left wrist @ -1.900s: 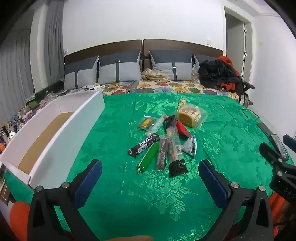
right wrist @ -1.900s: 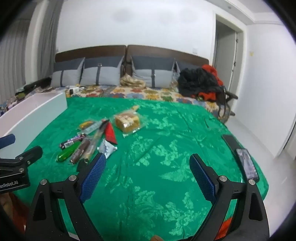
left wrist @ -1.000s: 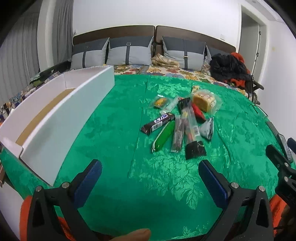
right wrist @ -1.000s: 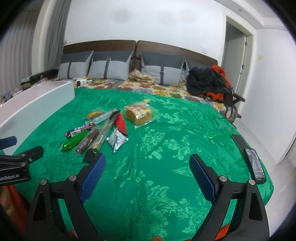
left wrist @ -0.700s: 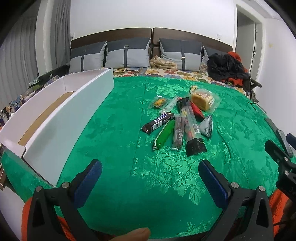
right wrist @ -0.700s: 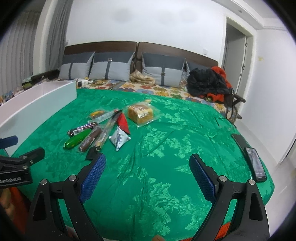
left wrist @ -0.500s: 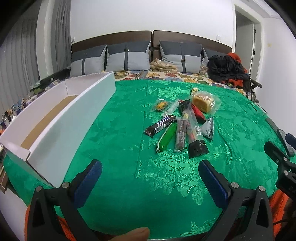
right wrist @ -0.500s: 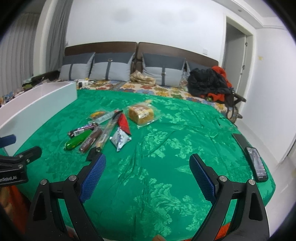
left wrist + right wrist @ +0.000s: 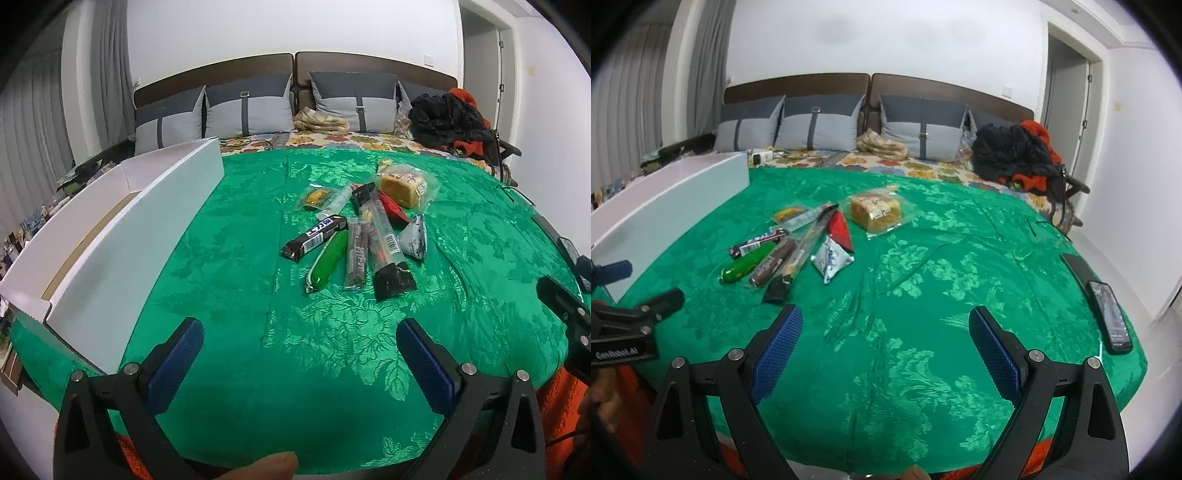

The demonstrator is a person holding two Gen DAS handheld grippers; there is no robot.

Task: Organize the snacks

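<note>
Several wrapped snacks lie in a cluster on the green bedspread (image 9: 295,350): a black chocolate bar (image 9: 314,238), a green tube (image 9: 328,260), a brown stick (image 9: 356,254), a long clear pack (image 9: 382,236), a red pack (image 9: 393,208), a silver pouch (image 9: 413,242), a bagged cake (image 9: 404,186) and a small yellow packet (image 9: 316,195). A long white box (image 9: 110,236) lies open at the left. My left gripper (image 9: 299,349) is open and empty, short of the cluster. My right gripper (image 9: 884,341) is open and empty, right of the snacks (image 9: 798,243).
Two phones (image 9: 1108,314) lie near the bed's right edge. Grey pillows (image 9: 247,107) line the headboard, with a black and orange pile of clothes (image 9: 450,118) at the far right. The box also shows in the right wrist view (image 9: 665,206).
Both grippers have drifted slightly toward the bed and stayed open. The snacks and the box have not moved.
</note>
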